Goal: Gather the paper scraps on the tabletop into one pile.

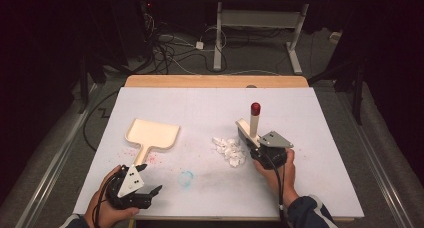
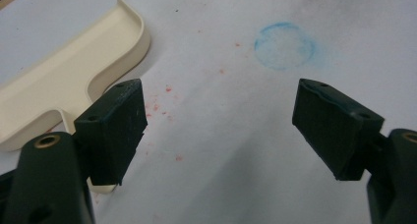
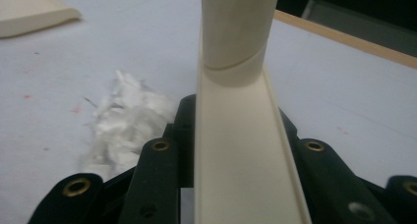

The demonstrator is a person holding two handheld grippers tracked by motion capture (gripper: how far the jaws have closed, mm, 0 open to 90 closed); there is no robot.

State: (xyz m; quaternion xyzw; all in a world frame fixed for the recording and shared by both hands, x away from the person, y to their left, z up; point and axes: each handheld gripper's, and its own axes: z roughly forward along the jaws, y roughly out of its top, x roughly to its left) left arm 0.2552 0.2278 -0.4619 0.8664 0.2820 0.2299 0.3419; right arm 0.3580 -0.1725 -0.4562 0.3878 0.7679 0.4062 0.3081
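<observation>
I see my right gripper [image 1: 252, 140] closed tight on a cream brush [image 1: 248, 130]. The brush handle with its red tip sticks up above the jaws, and the brush head sits low by the table [image 1: 310, 138]. A small pile of white scraps [image 1: 229, 150] lies just beside the brush, on its left side. My left gripper [image 1: 150, 192] rests near the front edge of the table with its jaws wide apart and nothing between them. The cream dustpan [image 1: 152, 134] lies flat just beyond it. A faint blue ring [image 2: 284, 45] marks the table near it
</observation>
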